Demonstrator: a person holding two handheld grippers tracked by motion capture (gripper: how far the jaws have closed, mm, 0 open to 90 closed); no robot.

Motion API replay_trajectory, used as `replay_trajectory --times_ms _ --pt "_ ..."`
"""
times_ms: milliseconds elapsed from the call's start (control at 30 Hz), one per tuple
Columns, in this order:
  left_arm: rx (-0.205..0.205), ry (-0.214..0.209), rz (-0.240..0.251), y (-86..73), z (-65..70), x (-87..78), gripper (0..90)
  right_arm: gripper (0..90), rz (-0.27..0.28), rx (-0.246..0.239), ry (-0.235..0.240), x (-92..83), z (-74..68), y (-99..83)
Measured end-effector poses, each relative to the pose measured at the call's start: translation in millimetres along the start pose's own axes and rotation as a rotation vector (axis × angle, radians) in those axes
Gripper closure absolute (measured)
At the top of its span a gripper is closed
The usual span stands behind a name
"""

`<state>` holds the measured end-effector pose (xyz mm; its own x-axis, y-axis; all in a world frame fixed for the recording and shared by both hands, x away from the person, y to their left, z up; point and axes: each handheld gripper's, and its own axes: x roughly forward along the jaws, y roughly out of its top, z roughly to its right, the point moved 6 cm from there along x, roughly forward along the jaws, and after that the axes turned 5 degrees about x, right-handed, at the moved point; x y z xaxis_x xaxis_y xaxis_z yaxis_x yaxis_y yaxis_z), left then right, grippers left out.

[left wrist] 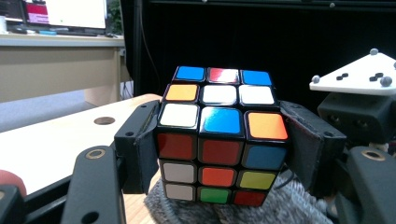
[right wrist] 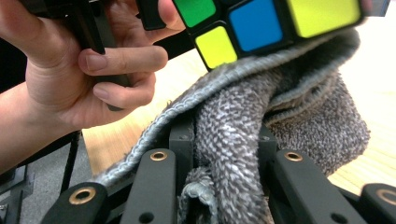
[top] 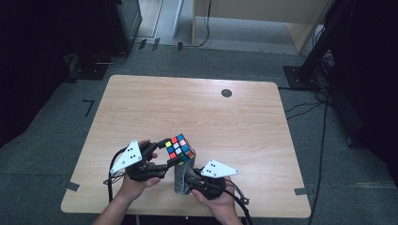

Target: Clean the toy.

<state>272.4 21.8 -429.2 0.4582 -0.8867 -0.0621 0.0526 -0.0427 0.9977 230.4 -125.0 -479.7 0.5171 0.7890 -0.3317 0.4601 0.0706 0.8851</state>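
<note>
Cube point(left wrist: 222, 140) is sitting pinched between the left claw point(left wrist: 219, 149); right claw point(right wrist: 229, 154), pinching the cloth point(right wrist: 280, 112) underneath, should be wiping gently.

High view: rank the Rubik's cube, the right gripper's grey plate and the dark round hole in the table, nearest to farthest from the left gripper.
1. Rubik's cube: clamped between the jaws of the left gripper, so touching it.
2. Right gripper's grey plate: to the right, near the table's front edge.
3. Dark round hole: far side of the table, well beyond both.
</note>
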Motion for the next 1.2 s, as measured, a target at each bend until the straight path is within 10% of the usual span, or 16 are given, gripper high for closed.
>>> replay_trajectory --times_ms 200,500,733,1200 --pt "-0.014 0.005 0.003 -0.9 -1.0 0.6 34.5 71.1 0.113 0.082 -0.079 -21.4 23.7 15.0" --pt "-0.011 0.014 0.004 -0.9 0.6 1.7 34.4 70.4 0.003 -0.011 -0.030 4.3 -4.4 -3.6" --pt "-0.019 0.016 0.002 -1.6 -0.8 1.7 34.4 71.1 0.128 0.093 -0.119 -22.5 24.8 15.0" --pt "-0.053 0.050 0.016 -2.7 -3.7 2.2 34.4 70.8 -0.038 -0.008 0.071 9.7 -14.3 -6.6"
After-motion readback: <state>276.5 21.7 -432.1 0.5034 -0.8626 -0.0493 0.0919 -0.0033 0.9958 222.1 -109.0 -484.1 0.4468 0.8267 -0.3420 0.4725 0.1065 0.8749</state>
